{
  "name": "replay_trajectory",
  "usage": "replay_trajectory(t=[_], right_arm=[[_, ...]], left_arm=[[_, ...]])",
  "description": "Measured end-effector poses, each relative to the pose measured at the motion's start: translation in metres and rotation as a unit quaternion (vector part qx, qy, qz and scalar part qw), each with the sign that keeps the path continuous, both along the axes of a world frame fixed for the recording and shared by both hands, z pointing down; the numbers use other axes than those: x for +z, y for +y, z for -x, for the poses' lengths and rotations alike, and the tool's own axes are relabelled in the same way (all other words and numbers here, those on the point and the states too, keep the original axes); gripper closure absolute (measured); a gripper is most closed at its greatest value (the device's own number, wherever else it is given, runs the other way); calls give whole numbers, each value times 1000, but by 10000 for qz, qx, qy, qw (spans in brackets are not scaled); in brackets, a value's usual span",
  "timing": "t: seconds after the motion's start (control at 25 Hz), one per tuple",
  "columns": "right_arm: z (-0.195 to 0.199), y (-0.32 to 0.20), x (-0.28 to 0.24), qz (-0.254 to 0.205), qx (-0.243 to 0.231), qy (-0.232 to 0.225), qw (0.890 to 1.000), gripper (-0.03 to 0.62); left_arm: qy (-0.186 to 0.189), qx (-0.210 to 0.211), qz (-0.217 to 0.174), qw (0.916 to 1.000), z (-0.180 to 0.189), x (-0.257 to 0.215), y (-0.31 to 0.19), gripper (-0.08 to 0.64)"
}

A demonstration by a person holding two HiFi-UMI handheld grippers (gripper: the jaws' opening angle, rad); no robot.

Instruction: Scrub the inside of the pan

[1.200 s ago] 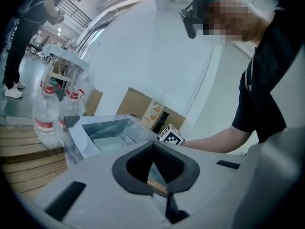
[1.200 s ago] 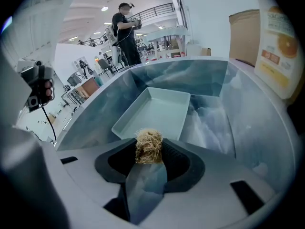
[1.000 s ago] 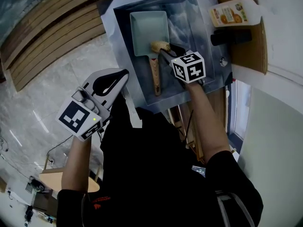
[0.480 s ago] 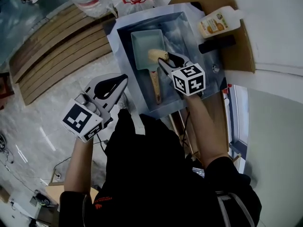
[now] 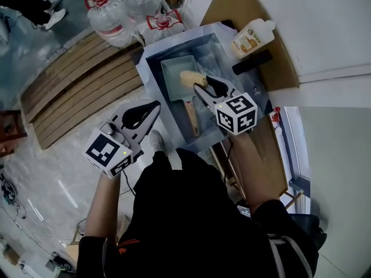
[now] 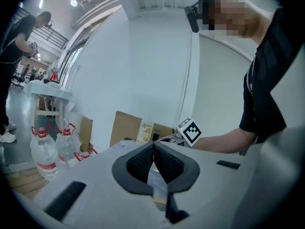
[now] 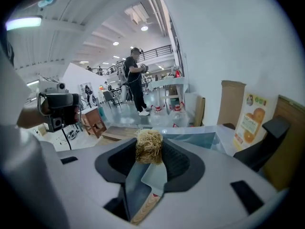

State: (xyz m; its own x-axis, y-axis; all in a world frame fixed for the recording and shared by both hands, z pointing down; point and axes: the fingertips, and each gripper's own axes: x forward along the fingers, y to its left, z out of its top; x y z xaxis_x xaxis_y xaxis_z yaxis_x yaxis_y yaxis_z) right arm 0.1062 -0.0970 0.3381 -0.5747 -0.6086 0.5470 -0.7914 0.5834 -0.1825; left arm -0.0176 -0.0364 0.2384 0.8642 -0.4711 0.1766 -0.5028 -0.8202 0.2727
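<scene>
The right gripper [image 5: 202, 84] grips a straw-coloured scrubber [image 5: 192, 77] over the pan [image 5: 173, 74], and the left gripper [image 5: 154, 105] is closed and empty.

The pan [image 5: 177, 74] is a pale blue-green rectangular one with shallow upright sides. It lies flat on the bottom of the sink [image 5: 152, 68], toward the left of the basin. Its wooden handle [image 5: 191, 117] points to the near side. A straw-coloured, fibrous scrubber [image 7: 148, 146] sits at the pan's right inner edge, close to the handle end, clamped between the jaws of the right hand-held gripper [image 5: 202, 84].
</scene>
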Motion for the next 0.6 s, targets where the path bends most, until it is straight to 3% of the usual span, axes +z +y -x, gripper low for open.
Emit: replay_trajectory(t=[0.6], right_arm=[[1, 30, -97, -847, 348, -524, 9944, 425]], left_arm=[[29, 503, -339, 9982, -4, -30, 10, 541]])
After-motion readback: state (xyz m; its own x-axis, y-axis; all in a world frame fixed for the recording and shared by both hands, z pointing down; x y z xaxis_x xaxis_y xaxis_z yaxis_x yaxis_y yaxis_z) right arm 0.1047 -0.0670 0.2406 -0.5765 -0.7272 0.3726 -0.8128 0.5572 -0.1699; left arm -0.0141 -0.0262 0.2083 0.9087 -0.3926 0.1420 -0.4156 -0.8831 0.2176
